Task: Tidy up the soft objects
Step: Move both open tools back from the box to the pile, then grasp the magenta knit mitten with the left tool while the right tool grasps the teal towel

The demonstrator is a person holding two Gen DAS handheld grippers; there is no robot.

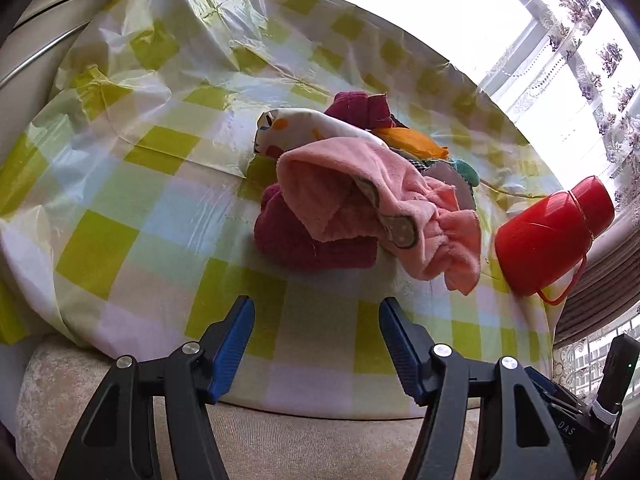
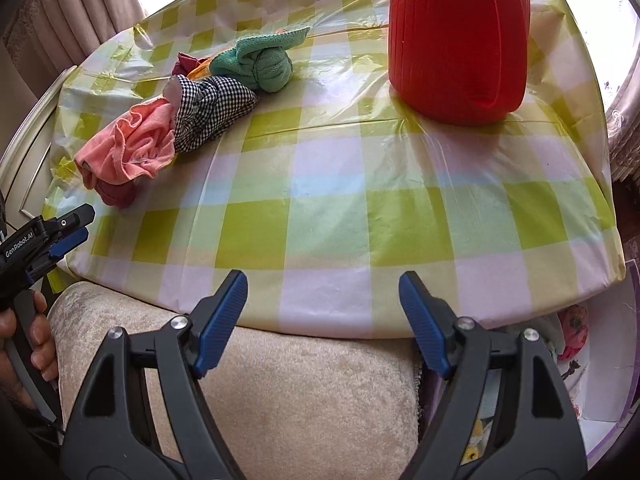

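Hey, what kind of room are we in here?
Probably a home living or dining room: a table under a checked plastic cloth, patterned lace curtains at a bright window, and a beige upholstered seat.

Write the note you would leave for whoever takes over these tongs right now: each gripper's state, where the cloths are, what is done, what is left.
Left tongs: open, empty, at the table's near edge, facing the pile.
Right tongs: open, empty, over the near edge.
Cloths heaped together on the checked tablecloth: pink cloth on a maroon cloth, checked cloth, teal knotted cloth.
Red jug stands apart from them.
Done: nothing sorted.
Left: everything.
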